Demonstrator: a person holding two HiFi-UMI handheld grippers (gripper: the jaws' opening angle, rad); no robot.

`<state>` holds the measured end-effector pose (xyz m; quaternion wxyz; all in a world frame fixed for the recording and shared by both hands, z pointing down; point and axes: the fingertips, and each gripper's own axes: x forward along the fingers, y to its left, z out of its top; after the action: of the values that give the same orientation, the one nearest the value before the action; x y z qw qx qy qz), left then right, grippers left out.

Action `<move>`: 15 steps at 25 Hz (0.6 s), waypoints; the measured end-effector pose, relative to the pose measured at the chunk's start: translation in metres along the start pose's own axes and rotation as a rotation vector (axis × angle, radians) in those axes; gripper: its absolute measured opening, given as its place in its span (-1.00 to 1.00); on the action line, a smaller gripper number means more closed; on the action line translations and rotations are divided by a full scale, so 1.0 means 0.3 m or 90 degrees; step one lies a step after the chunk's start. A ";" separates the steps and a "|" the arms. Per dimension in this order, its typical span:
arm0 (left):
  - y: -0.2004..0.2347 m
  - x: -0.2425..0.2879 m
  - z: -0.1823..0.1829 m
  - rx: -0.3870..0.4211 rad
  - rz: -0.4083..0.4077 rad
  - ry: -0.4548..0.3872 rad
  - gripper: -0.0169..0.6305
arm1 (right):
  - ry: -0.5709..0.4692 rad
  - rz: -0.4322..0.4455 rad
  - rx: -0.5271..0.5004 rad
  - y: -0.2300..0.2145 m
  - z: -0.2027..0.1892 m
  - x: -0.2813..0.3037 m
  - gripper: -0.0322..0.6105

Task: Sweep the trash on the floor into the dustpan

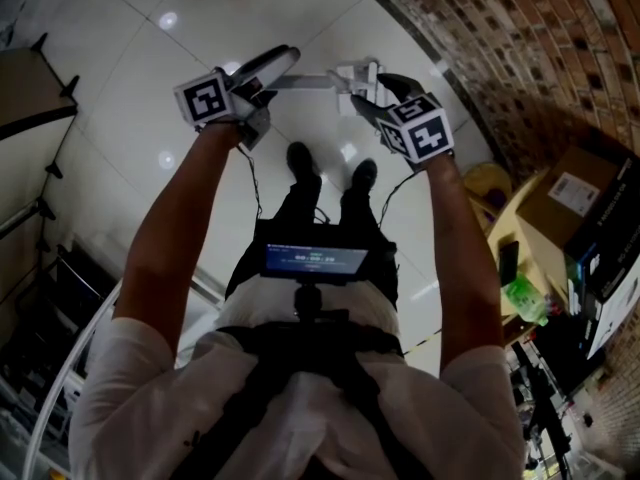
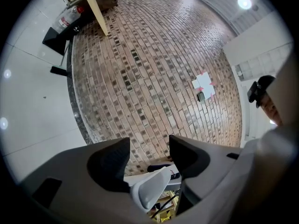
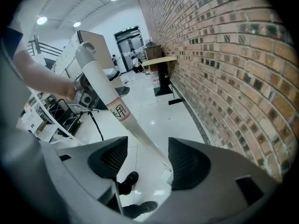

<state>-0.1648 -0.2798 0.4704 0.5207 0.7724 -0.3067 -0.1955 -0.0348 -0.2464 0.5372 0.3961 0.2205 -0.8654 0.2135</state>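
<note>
A long white handle (image 1: pixel 268 64) with a thin metal rod (image 1: pixel 305 81) at its end hangs crosswise in front of me, above the white tiled floor. My left gripper (image 1: pixel 262 86) is shut on the thick white part, which shows low between its jaws as the handle (image 2: pixel 152 190). My right gripper (image 1: pixel 362 83) points down at the floor with its jaws wide apart. In the right gripper view the handle (image 3: pixel 105 87), with a printed label, slants down and its thin end passes between the jaws close to the right one. No trash or dustpan is in view.
My two black shoes (image 1: pixel 300 158) stand on the tiles under the grippers. A brick wall (image 1: pixel 520 38) runs along the right, with a cardboard box (image 1: pixel 575 193) and a yellow stool (image 1: pixel 490 183) at its foot. A desk (image 1: pixel 30 88) and racks stand at the left.
</note>
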 end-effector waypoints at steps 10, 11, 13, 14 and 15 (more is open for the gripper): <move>0.010 -0.129 0.120 0.014 0.023 -0.086 -0.17 | -0.027 -0.038 0.074 -0.017 -0.064 -0.092 -0.07; 0.011 -0.147 0.125 0.015 0.028 -0.094 -0.17 | -0.036 -0.041 0.086 -0.019 -0.063 -0.102 -0.07; 0.024 -0.191 0.131 0.018 0.049 -0.109 -0.18 | -0.059 -0.054 0.114 -0.023 -0.058 -0.126 -0.07; 0.033 -0.217 0.131 0.024 0.063 -0.114 -0.18 | -0.067 -0.063 0.124 -0.026 -0.055 -0.140 -0.07; 0.041 -0.243 0.130 0.032 0.078 -0.118 -0.20 | -0.073 -0.074 0.129 -0.028 -0.053 -0.154 -0.07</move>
<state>-0.2460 -0.2604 0.4656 0.4813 0.7437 -0.4052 -0.2260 0.0066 -0.2347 0.5123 0.3334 0.3210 -0.8465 0.2632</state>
